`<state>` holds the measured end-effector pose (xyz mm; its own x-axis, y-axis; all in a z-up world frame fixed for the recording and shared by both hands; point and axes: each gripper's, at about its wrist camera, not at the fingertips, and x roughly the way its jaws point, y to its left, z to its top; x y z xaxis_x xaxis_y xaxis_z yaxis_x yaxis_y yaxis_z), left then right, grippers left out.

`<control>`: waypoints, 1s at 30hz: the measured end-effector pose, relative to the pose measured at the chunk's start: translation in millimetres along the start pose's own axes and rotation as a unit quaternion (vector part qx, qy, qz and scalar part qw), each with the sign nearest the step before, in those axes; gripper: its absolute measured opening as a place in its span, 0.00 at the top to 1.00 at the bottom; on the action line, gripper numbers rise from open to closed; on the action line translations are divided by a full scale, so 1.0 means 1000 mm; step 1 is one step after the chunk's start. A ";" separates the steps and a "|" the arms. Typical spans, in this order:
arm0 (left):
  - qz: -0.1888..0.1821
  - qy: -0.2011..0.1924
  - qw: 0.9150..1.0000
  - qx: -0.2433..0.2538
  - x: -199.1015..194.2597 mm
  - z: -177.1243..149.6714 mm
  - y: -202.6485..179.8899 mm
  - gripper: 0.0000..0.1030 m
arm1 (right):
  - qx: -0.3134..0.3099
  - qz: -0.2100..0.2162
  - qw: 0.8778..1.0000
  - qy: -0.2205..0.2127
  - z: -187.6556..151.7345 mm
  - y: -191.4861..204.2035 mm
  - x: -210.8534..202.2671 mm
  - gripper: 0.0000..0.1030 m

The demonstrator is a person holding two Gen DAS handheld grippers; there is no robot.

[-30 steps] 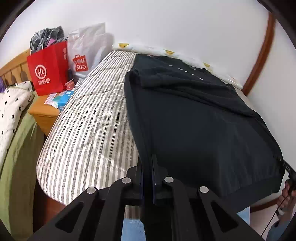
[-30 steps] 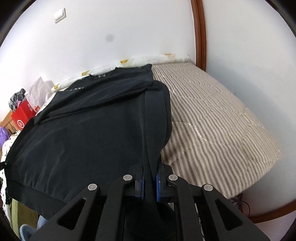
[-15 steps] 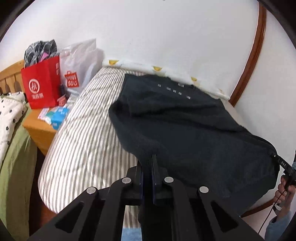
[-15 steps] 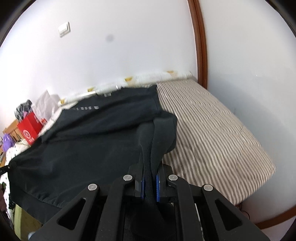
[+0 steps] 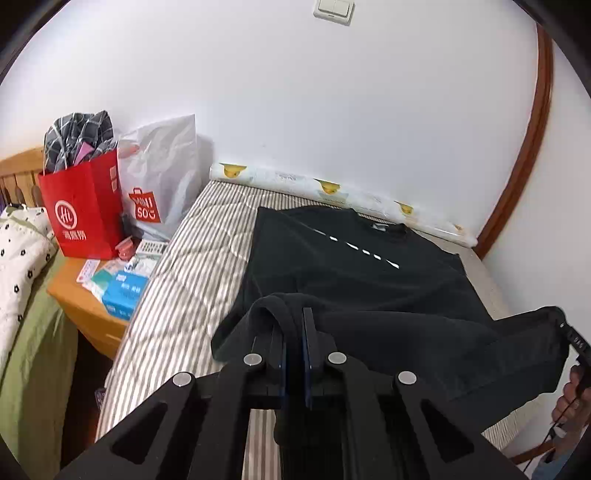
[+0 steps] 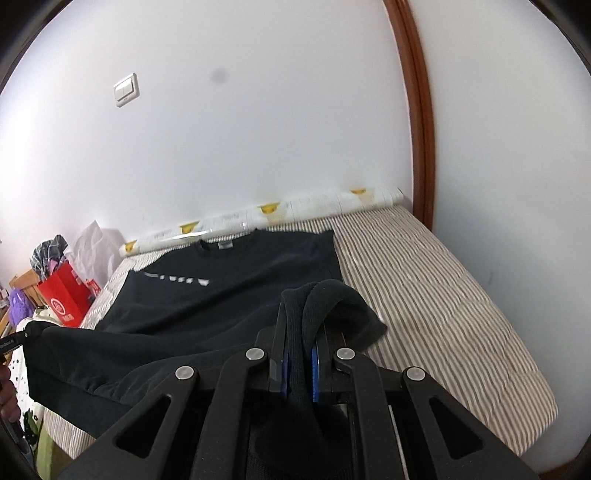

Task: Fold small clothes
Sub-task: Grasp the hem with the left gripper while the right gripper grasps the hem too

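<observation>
Over striped quilted mattress [image 5: 192,280]: both jaws pinch soft black sweatshirt [image 5: 369,280] hem.

Striped mattress [image 5: 192,280], red paper bag [image 5: 83,210] and white shopping bag [image 5: 162,177] on wooden nightstand [image 5: 86,314], wall switch [image 5: 332,9].

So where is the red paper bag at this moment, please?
In the left wrist view the red paper bag stands at the left on the wooden bedside table, beside the white plastic bag and left of the striped bed.
</observation>
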<state>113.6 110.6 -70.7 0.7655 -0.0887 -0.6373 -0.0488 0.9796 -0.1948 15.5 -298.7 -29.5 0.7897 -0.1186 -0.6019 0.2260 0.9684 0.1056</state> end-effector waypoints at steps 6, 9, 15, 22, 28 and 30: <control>0.009 0.003 1.000 -0.003 0.033 0.032 -0.001 0.93 | 0.008 0.003 1.000 0.001 0.035 0.003 0.039 0.92; 0.017 0.007 1.000 -0.004 0.053 0.044 -0.001 0.93 | 0.005 0.003 1.000 0.003 0.047 0.006 0.057 0.92; 0.040 0.026 0.999 -0.009 0.096 0.062 0.001 0.93 | -0.008 0.002 1.000 0.017 0.068 0.009 0.111 0.92; 0.075 0.055 0.996 -0.005 0.155 0.069 -0.001 0.93 | -0.019 -0.013 0.999 0.044 0.072 0.011 0.178 0.92; 0.080 0.081 0.993 -0.005 0.185 0.067 0.005 0.93 | -0.019 -0.030 0.997 0.064 0.066 0.008 0.223 0.92; 0.081 0.091 0.993 -0.007 0.193 0.064 0.007 0.93 | -0.025 -0.036 0.997 0.069 0.063 0.009 0.233 0.92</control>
<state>302.3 111.6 -147.6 0.6187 0.0371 -0.7848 -0.1708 0.9813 -0.0883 237.2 -331.0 -119.2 0.6861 -0.1595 -0.7099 0.2466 0.9689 0.0207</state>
